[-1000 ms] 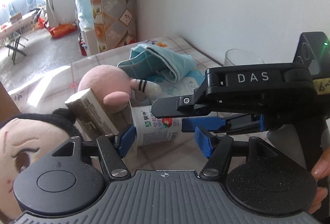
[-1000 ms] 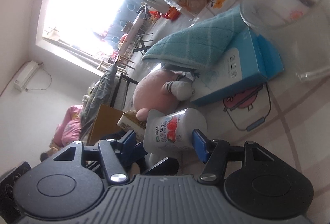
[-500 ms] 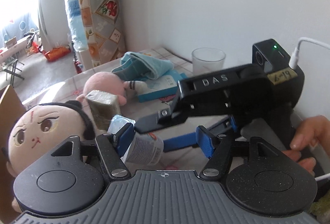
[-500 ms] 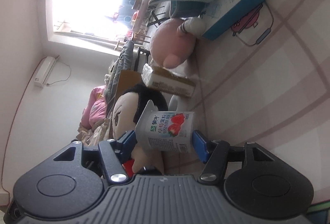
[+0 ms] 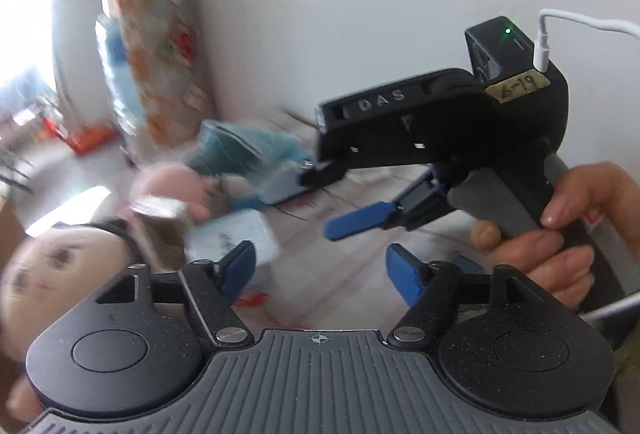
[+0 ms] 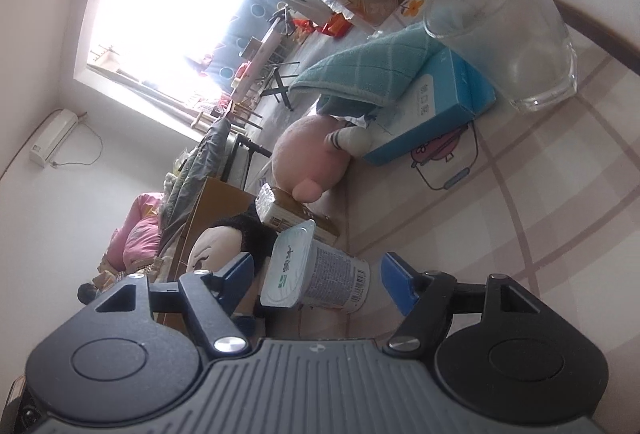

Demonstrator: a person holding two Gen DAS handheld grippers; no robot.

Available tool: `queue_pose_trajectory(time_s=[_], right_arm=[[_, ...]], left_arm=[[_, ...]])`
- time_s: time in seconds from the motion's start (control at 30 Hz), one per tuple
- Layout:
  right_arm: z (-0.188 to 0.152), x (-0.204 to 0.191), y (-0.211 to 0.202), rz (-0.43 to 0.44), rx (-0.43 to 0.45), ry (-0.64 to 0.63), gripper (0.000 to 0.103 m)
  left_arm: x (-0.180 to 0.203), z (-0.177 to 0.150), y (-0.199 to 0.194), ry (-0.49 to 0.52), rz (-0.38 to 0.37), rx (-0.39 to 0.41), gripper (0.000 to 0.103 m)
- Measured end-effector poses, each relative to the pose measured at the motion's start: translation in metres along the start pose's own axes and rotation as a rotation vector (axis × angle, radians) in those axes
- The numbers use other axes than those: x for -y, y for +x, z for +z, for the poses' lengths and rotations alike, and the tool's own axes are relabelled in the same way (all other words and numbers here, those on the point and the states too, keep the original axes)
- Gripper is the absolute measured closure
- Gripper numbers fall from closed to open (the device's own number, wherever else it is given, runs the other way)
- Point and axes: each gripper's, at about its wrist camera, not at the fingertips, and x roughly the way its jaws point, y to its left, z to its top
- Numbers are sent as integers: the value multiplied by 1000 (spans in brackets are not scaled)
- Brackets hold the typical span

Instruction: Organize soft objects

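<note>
Readable text: two marks, both on right gripper (image 5: 320,194)
"DAS" embossed on its top; "6-19" handwritten on tape label (image 5: 518,88) near its rear.

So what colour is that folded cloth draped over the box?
Teal folded cloth with a pale grid, clearest in the right wrist view.

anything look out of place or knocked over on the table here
Yes: the yogurt cup lies on its side between the right gripper's open fingers, foil lid facing the doll. The blue box is half buried under the teal towel.
</note>
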Motion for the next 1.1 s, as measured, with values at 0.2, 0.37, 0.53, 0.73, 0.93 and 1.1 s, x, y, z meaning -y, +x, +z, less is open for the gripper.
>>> queue_pose_trajectory(time_s=[0.2,0.37,0.53,0.73,0.93,1.1], right_arm=[[7,-18,15,36,-15,-60,30],[16,-25,43,26,-55,-83,31],[16,-23,55,41,-100,-42,31],[0,-28,40,57,-133,-7,31],[-24,-38,25,80,-203,-6,31],[-23,-57,20,37,-183,-142,31]], left_arm=[[-12,-4,10,-28,219,-67,27],[-24,0,42,-74,260,-136,38],[-32,-1,54,-142,233,-174,46],[-33,-7,31,-165,191,-175,52],[-31,-20,-1,-197,145,-182,53],[-25,-34,-4,-159,167,-153,49]])
